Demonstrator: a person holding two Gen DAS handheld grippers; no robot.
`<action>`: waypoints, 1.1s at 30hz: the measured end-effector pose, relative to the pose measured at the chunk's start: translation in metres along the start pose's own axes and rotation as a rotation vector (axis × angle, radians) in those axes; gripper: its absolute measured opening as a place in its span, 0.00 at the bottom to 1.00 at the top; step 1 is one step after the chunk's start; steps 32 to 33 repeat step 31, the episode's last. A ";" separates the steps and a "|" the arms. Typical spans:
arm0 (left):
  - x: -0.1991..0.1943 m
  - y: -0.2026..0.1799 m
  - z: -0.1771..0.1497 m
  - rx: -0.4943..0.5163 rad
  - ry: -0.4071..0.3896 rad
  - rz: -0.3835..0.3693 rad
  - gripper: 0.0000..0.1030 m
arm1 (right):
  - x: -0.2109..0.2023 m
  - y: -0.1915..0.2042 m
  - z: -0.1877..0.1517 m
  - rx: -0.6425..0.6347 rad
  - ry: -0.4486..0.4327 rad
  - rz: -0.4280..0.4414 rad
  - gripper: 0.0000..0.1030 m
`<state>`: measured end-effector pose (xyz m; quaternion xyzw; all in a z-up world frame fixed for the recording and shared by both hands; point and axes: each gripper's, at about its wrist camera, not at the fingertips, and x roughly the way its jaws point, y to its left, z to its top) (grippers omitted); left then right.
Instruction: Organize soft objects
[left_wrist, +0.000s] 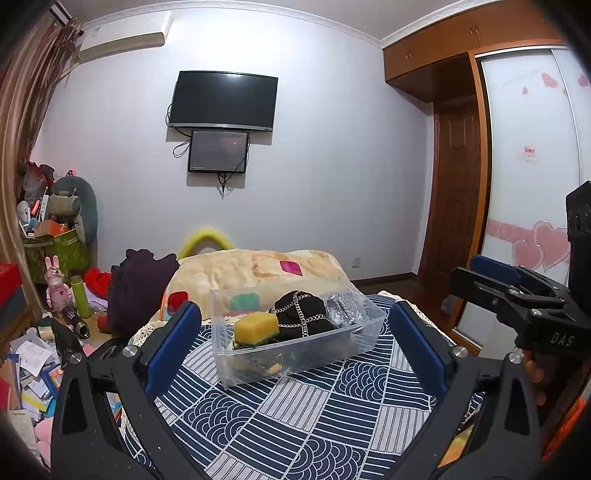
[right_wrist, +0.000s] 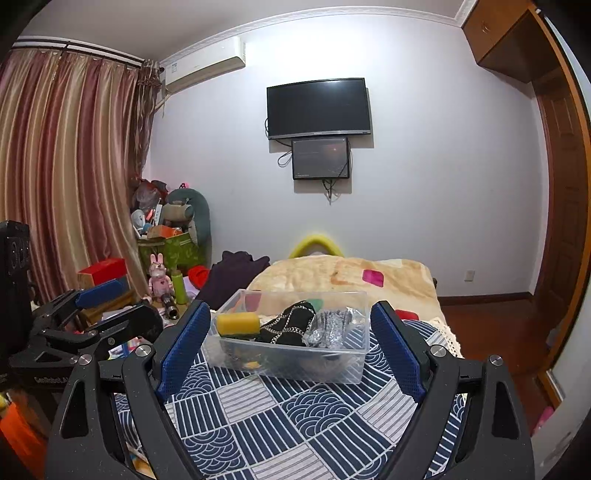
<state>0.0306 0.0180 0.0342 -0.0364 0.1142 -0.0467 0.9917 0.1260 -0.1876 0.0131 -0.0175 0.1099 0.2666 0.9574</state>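
A clear plastic bin (left_wrist: 365, 338) (right_wrist: 354, 369) sits on a blue and white patterned cloth (left_wrist: 295, 417) (right_wrist: 295, 413). In it lie a yellow sponge (left_wrist: 256, 326) (right_wrist: 237, 323), a black pouch with a silver chain (left_wrist: 303, 312) (right_wrist: 291, 323) and a silvery grey bundle (left_wrist: 342, 308) (right_wrist: 328, 326). My left gripper (left_wrist: 295, 347) is open and empty, just in front of the bin. My right gripper (right_wrist: 291, 354) is open and empty, also in front of the bin. Each gripper shows at the edge of the other's view (left_wrist: 517, 291) (right_wrist: 92, 306).
A beige blanket (left_wrist: 251, 269) (right_wrist: 351, 277) lies behind the bin. A dark garment (left_wrist: 136, 288) (right_wrist: 232, 273) hangs to its left. Toys, boxes and papers (left_wrist: 48, 295) (right_wrist: 162, 258) crowd the left side. A wardrobe (left_wrist: 528, 166) and a door (right_wrist: 561, 206) stand on the right.
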 end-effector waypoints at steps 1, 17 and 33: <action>0.000 0.000 0.000 0.001 -0.003 0.003 1.00 | 0.000 0.000 0.000 0.000 0.001 0.001 0.85; -0.001 -0.002 0.000 0.008 0.004 -0.015 1.00 | -0.003 -0.001 0.001 0.009 -0.024 -0.014 1.00; -0.004 -0.003 0.001 0.008 -0.004 -0.016 1.00 | 0.001 -0.001 -0.003 0.010 -0.003 -0.013 1.00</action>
